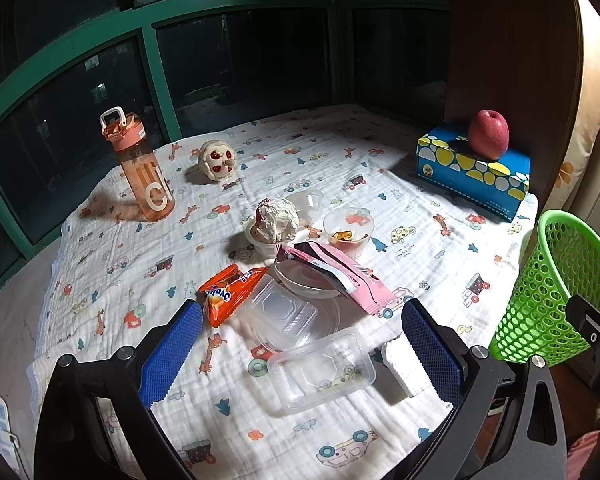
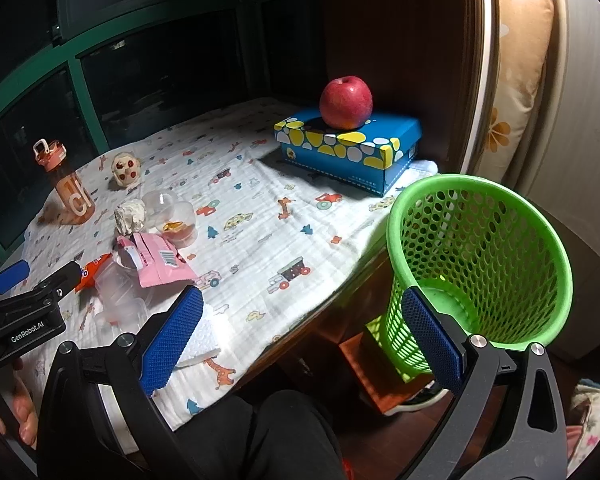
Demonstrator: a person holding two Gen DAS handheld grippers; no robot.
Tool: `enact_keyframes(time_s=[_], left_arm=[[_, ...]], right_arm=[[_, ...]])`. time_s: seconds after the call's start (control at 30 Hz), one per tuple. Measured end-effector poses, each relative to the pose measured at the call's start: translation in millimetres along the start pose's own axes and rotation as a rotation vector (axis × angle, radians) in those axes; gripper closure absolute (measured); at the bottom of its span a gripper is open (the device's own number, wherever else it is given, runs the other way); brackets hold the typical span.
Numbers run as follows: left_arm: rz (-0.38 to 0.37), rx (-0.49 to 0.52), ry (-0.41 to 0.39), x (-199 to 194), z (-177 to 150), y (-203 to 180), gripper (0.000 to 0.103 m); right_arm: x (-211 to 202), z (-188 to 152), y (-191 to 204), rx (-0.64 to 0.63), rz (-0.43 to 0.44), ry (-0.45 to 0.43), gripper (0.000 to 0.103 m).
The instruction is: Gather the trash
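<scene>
**Litter on a printed cloth, basket at the table's edge**

A white cloth (image 1: 148, 248) printed with small cars and trees covers the table, which sits against dark green-framed windows (image 1: 148, 40) along the top of the frame, with a wooden panel (image 1: 512, 48) at upper right.

The trash lies in the lower centre of the left wrist view: an orange wrapper (image 1: 226, 294), a pink packet (image 1: 340, 276), clear plastic trays (image 1: 320, 372), a crumpled paper ball (image 1: 278, 220) and a clear cup (image 1: 348, 230).

A green mesh basket (image 2: 480, 264) stands off the table's edge, at lower right of the right wrist view.

An apple (image 2: 346, 102) rests on a blue box (image 2: 348, 148) at upper centre there.

The left gripper (image 1: 300, 348) hangs over the trays with fingers spread wide, pinching nothing. The right gripper (image 2: 300, 340) is likewise spread and empty, above the table's edge.
</scene>
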State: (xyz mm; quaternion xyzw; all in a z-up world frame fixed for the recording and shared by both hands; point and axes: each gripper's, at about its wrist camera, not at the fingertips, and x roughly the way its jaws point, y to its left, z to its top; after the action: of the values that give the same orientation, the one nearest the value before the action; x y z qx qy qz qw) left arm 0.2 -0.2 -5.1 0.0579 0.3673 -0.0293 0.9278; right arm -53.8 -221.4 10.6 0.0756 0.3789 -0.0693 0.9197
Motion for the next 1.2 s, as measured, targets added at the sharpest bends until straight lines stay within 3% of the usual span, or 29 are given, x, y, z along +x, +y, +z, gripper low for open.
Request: enact_keyframes(time_s=[1.2], left_arm=[[0.013,-0.026,0.011,6.6,5.1,10.5,0.006]], right_arm=[[9.8,-3.6,8.7,-0.019,0.022,0.011,0.005]])
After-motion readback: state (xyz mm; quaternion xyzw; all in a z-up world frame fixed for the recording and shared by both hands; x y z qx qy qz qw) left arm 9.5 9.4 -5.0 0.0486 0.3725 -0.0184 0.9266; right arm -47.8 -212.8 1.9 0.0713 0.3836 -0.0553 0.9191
